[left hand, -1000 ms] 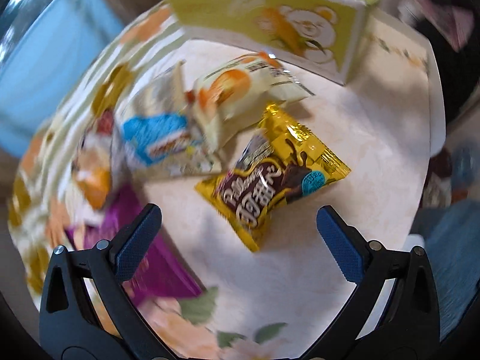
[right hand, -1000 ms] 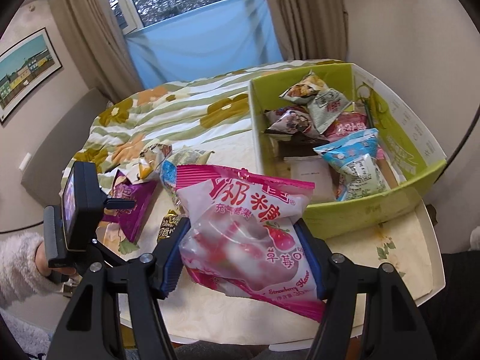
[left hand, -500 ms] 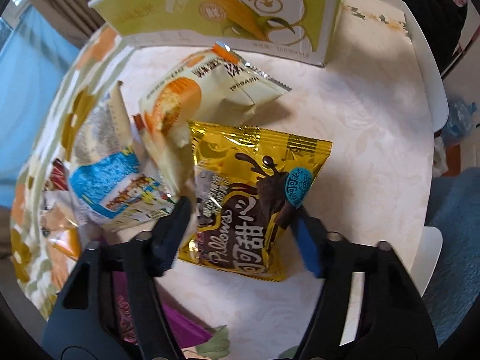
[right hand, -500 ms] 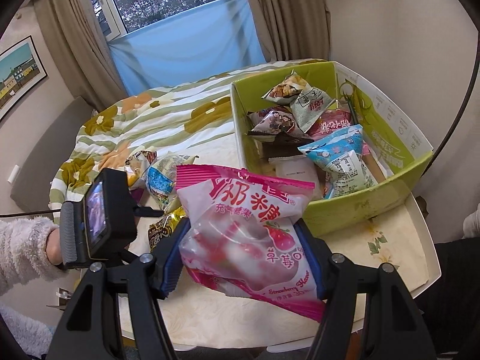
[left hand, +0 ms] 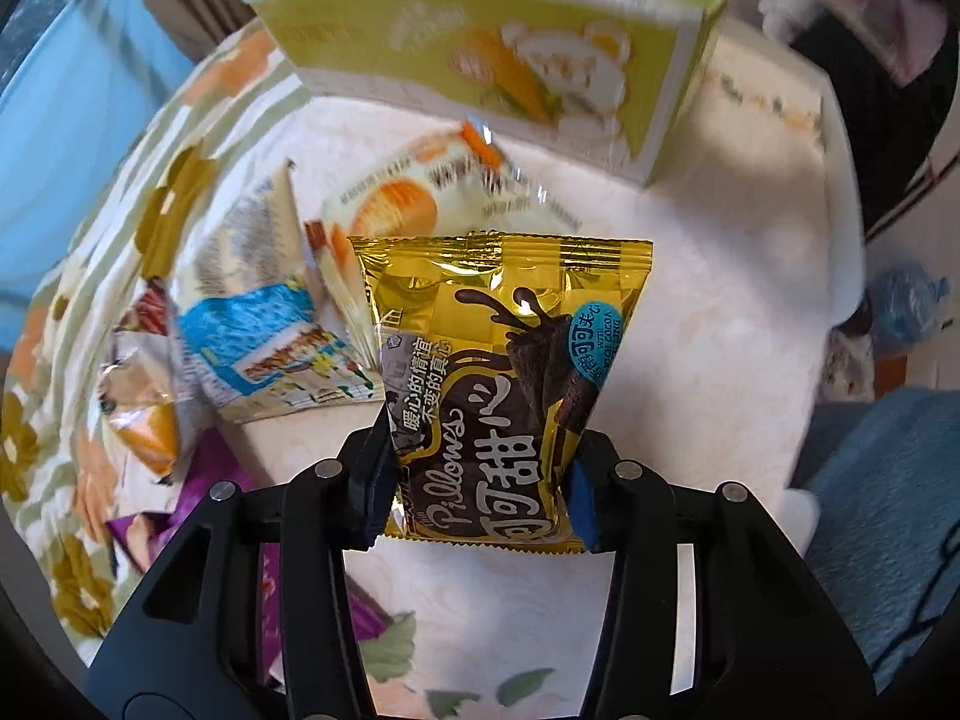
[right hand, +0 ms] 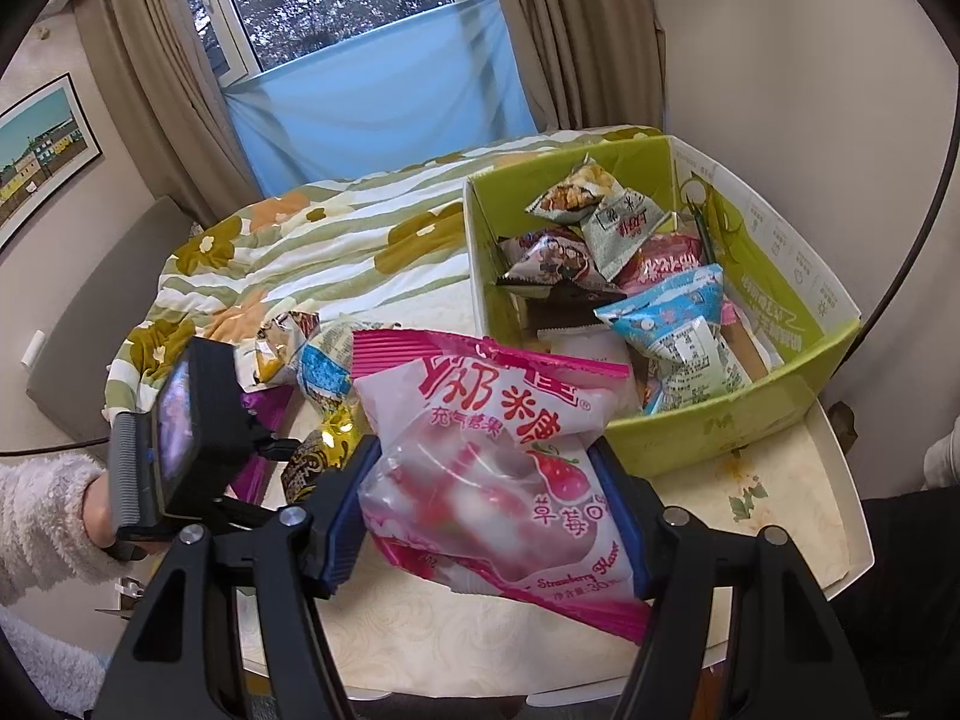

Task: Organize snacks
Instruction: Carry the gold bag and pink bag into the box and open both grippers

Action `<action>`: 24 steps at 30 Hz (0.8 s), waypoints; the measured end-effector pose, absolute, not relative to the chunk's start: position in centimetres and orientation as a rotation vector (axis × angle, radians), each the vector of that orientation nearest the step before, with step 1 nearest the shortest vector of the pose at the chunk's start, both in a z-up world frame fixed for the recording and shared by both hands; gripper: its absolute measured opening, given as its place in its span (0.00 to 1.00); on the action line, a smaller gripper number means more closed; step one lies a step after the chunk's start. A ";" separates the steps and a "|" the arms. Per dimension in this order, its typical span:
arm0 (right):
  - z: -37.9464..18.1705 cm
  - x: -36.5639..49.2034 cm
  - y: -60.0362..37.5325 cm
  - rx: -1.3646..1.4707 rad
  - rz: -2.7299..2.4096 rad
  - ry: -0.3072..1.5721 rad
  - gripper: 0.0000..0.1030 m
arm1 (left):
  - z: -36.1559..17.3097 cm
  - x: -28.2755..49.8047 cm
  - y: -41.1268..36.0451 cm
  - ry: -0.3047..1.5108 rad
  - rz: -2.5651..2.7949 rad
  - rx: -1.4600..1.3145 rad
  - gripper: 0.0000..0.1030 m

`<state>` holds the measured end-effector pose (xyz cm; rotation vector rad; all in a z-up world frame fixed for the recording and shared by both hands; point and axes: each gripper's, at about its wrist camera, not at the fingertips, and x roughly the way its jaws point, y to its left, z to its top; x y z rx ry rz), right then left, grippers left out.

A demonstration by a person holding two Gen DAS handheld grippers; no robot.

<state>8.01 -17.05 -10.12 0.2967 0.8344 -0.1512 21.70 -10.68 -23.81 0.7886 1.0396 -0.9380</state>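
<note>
A gold chocolate "Pillows" packet (left hand: 498,360) hangs above the table between the pads of my left gripper (left hand: 480,480), whose jaws are closing and pinch the packet's lower half. The same packet (right hand: 321,450) peeks out beside the left gripper in the right wrist view. My right gripper (right hand: 486,516) is shut on a pink strawberry candy bag (right hand: 498,450), held over the table's near side. The green cardboard box (right hand: 720,420) stands at the right with several snack packets inside. In the left wrist view the box (left hand: 540,60) is straight ahead.
Loose packets lie on the table to the left: an orange-and-white one (left hand: 420,204), a blue-and-white one (left hand: 258,330) and a purple one (left hand: 198,480). A floral cloth (right hand: 300,252) covers the far side. A fluffy white sleeve (right hand: 42,510) holds the left gripper.
The left gripper went from wide open above the gold packet to closed around it, and the packet has come up off the table. The right gripper and its pink bag stayed put.
</note>
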 end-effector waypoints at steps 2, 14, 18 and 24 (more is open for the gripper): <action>-9.6 8.0 -17.3 0.294 -0.141 0.826 0.61 | -21.9 21.3 -10.6 1.023 -0.925 0.762 0.41; -4.9 8.0 -21.8 0.262 -0.088 0.747 0.61 | -9.8 22.3 -15.7 0.924 -0.836 0.523 0.41; -3.3 8.5 -24.9 0.249 -0.077 0.724 0.61 | -8.3 23.8 -19.0 0.915 -0.796 0.441 0.41; -2.4 9.6 -29.6 0.238 -0.054 0.727 0.61 | -8.5 26.1 -24.1 0.954 -0.732 0.311 0.41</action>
